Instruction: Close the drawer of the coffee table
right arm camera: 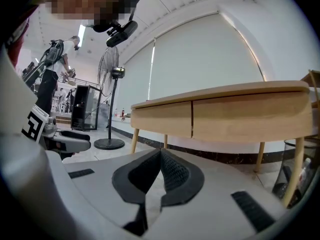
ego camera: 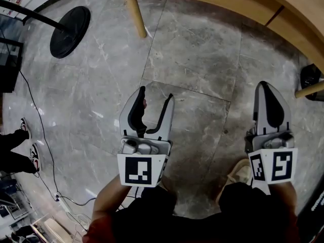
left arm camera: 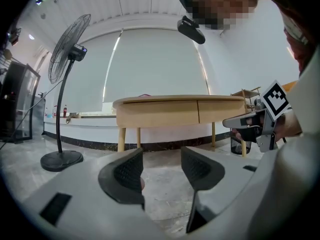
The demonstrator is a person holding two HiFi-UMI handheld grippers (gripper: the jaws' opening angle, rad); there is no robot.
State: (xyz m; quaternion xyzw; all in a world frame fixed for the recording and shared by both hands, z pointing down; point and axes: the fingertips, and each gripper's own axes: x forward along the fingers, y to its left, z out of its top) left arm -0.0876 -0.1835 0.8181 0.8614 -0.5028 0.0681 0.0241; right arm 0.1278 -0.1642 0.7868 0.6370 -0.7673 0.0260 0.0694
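The light wooden coffee table (ego camera: pixel 283 6) runs along the top of the head view, well ahead of both grippers. In the left gripper view the coffee table (left arm camera: pixel 180 111) shows two drawer fronts side by side, both looking flush with its front. The same drawer fronts (right arm camera: pixel 225 116) appear in the right gripper view. My left gripper (ego camera: pixel 156 94) hangs over the stone floor, open, with nothing between its pads (left arm camera: pixel 130 171). My right gripper (ego camera: pixel 267 87) is held to the right of it, shut and empty, its pads (right arm camera: pixel 172 171) touching.
A standing fan has its round black base (ego camera: pixel 70 32) at the upper left and its head (left arm camera: pixel 70 49) high in the left gripper view. A cable (ego camera: pixel 35 115) trails across the floor. Another person's shoes (ego camera: pixel 28 140) are at the left edge. A dark bin (ego camera: pixel 310 80) stands by a table leg (ego camera: pixel 135 15).
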